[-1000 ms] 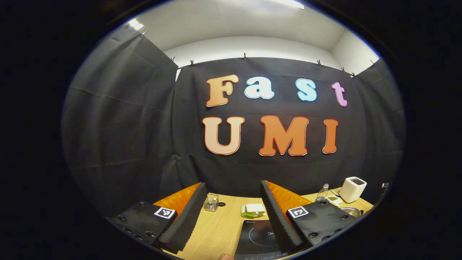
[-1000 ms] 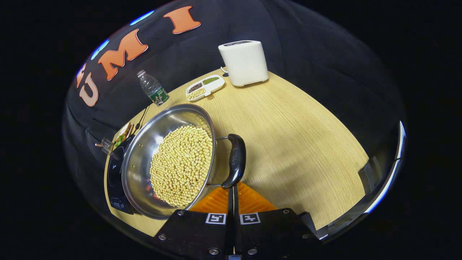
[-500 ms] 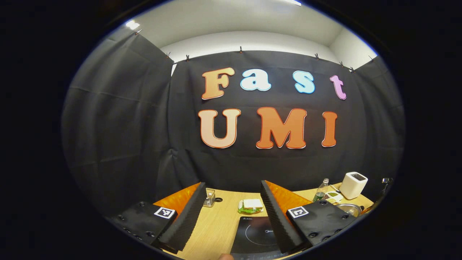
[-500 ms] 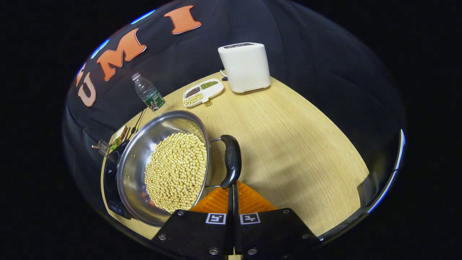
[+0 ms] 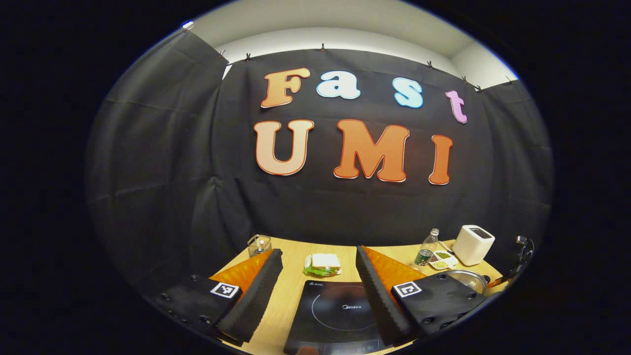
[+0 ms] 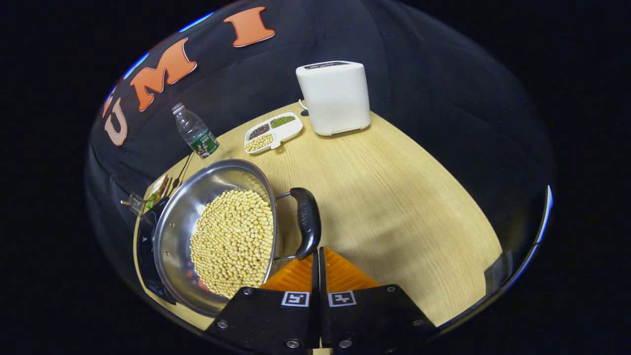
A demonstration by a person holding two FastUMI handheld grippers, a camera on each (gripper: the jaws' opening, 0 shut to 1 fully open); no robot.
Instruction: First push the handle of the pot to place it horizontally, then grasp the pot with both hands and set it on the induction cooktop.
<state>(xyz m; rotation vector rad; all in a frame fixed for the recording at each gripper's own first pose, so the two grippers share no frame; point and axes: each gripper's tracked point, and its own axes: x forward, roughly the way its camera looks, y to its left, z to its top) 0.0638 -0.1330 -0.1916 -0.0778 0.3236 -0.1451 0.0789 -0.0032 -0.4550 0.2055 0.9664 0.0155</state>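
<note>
In the left gripper view the left hand-held gripper [image 5: 315, 291] is held above the counter [image 5: 296, 296] with its fingers spread wide apart and nothing between them; the induction cooktop [image 5: 335, 315] lies directly beneath. Further right in that view the rim of the pot [image 5: 468, 280] is glimpsed at the far side of the counter, well apart from this gripper.

In the right gripper view the pot [image 6: 177, 236], heaped with pale beans [image 6: 231, 241], is seen overlapping the edge of the cooktop [image 6: 143, 246]. Its black handle [image 6: 306, 222] stands out on the right of the rim. The right hand-held gripper [image 6: 318, 256] is closed with its fingers together, the tips at the near end of the handle; whether contact is made cannot be told.

Risk is judged to lie chiefly in the push: because the closed tips bear on a rounded end, they could slide off and the handle could be left askew. If the push were made too hard, the pot could be skidded or tipped and beans spilled. A lift attempted with the left gripper so far away would be unbalanced.
</note>
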